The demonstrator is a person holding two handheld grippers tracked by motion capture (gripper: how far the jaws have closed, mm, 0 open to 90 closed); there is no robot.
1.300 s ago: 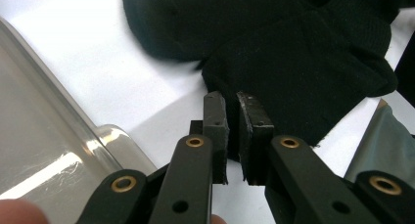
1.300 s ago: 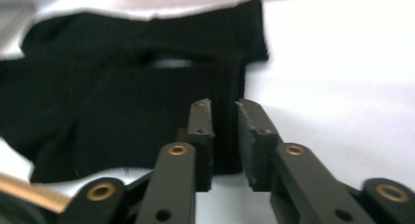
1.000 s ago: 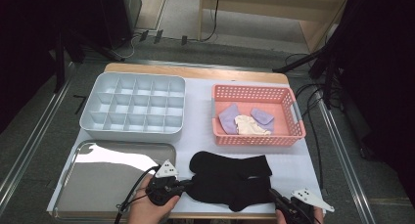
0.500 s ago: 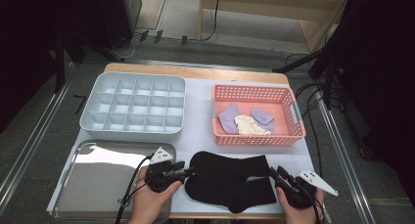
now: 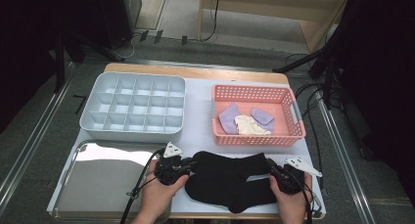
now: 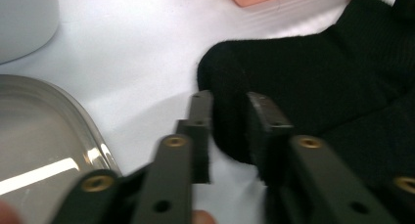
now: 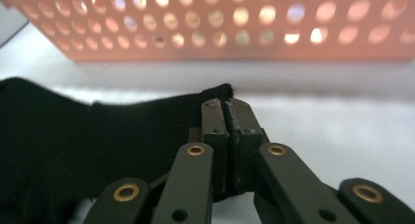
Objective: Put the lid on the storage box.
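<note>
We see two hands entering from the near edge of the desk [image 5: 200, 116], each holding tongs level and pointing inward toward a pair of black socks [image 5: 230, 182] that lies flat between them.

The left tongs [image 5: 188, 166] meet the socks at their left end. Their jaws have just been closing, and in the left gripper view the left tongs [image 6: 227, 119] stand slightly apart with the rounded edge of the black fabric between them; we cannot tell whether the pads press on it.

The right tongs [image 5: 273, 171] sit at the socks' right end. In the right gripper view the right tongs [image 7: 228, 117] are closed tight on a thin edge of the fabric, which shows as a sliver between the jaws.

The socks lie at the front of the desk, close to its near edge. Just behind them stands a pink basket [image 5: 254, 136] holding small pale cloths. A grey compartment tray [image 5: 134, 109] sits at the back left. A shiny metal tray [image 5: 103, 180] lies at the front left, its rim just beside the left hand. A bare strip of desk runs between the basket and the grey tray.
</note>
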